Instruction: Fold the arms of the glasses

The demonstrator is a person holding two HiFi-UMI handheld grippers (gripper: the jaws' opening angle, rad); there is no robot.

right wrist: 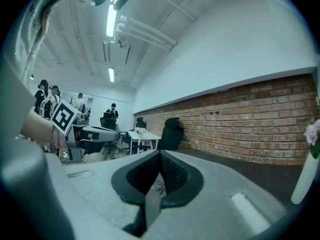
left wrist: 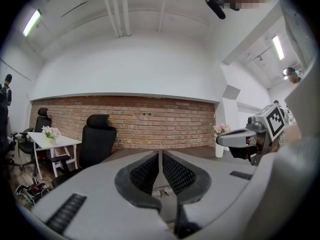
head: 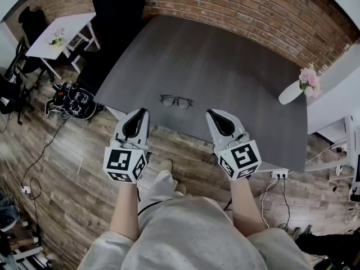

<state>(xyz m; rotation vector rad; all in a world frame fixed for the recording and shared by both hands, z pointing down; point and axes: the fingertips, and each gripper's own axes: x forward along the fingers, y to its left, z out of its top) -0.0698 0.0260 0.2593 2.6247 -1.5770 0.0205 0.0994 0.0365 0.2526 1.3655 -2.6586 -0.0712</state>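
Plainly short of any contact: glasses (head: 176, 101) flat on the dark table (head: 225, 61), mid-frame in the head view, just above and between the two claws. Too small there to tell folded arms from spread ones, so no saying what is done and what is left. Fits either reading: arms open and due a push inward, or arms tucked against the frame with the claws merely nearby.

Left claw (head: 139, 112) to the lower left of the glasses, right claw (head: 212, 113) to the lower right, both over the table's near edge, near the frame yet apart from it. Both pairs of jaws pressed together, with nothing pinched between them.

Only from the head view: the layout from above, meaning the spacing of glasses and claws, plus a vase of pink flowers (head: 304, 83) at the table's right end.

Only from the left gripper view: its dark pads meeting edge to edge, head-on, with a brick wall (left wrist: 150, 121) behind and the right claw at the right edge.

Only from the right gripper view: its own closed pads, a group of people (right wrist: 47, 96) at far left, and ceiling lights (right wrist: 111, 19) at upper left. No clear look at the arms of the glasses in either gripper view.
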